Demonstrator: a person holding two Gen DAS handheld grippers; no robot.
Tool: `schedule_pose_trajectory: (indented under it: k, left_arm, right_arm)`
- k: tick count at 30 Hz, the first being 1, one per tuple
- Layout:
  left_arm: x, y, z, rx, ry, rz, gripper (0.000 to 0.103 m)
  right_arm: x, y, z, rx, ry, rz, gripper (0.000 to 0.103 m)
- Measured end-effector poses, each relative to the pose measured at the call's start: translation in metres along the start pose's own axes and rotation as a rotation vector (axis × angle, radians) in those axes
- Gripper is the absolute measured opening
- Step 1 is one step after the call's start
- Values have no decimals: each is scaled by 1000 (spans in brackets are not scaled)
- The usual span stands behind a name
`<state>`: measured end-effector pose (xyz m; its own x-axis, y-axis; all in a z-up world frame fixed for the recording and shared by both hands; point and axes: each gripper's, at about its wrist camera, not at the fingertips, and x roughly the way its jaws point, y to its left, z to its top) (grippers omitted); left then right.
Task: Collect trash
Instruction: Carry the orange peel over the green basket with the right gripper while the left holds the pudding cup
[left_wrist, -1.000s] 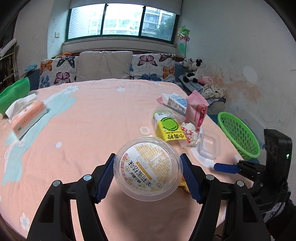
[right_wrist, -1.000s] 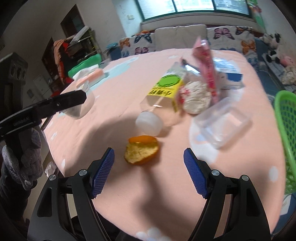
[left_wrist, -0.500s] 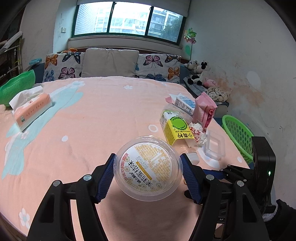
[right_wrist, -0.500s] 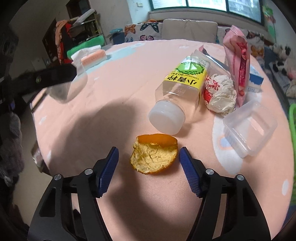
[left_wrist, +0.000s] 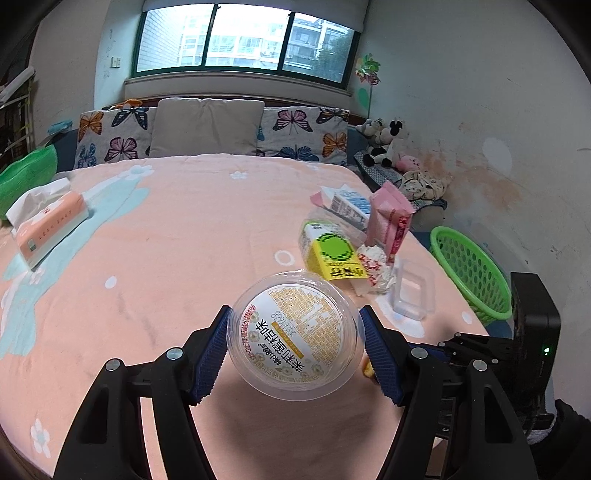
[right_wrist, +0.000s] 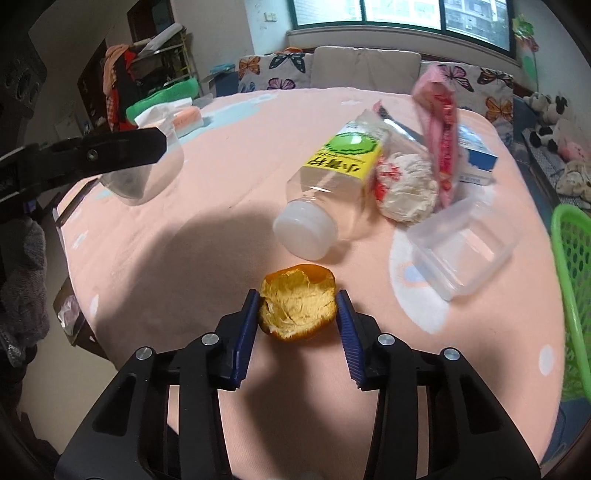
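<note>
Right gripper (right_wrist: 298, 314), wide a second ago, is closing its jaws onto the peel (right_wrist: 297, 304), pads touching; left gripper (left_wrist: 295, 341) stays clamped on the cup (left_wrist: 295, 334) — basket (left_wrist: 471, 271) next, probably.

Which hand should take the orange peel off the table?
Right. The right gripper already straddles the peel, jaws closing on it with both pads at its sides. The left gripper is occupied, clamped on a clear cup.

Both tongs, left tongs (left_wrist: 295, 345) and right tongs (right_wrist: 299, 317), are showing black arms, silver screws and ribbed blue pads (right_wrist: 245, 328); a grey fleecy sleeve (right_wrist: 22, 280) is covering the left arm.
</note>
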<state>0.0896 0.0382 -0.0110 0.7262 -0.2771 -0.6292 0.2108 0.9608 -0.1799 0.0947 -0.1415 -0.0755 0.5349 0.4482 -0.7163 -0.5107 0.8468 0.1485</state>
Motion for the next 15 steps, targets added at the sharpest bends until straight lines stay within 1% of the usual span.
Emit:
schedule_pose_trajectory:
  k: [8,12,15]
  left_arm:
    - [10,-28,9,42,9,-44,67]
    - [16,-47,15,70,12,-71,67]
    - [22,-64,21,96,14,-94,67]
  right_arm:
    - [-36,-29,-2,69,-54,-21,42]
    - [-58,-53,-3,114,-97,-61,42]
    - [-75,-78,-6,160,-132,-112,42]
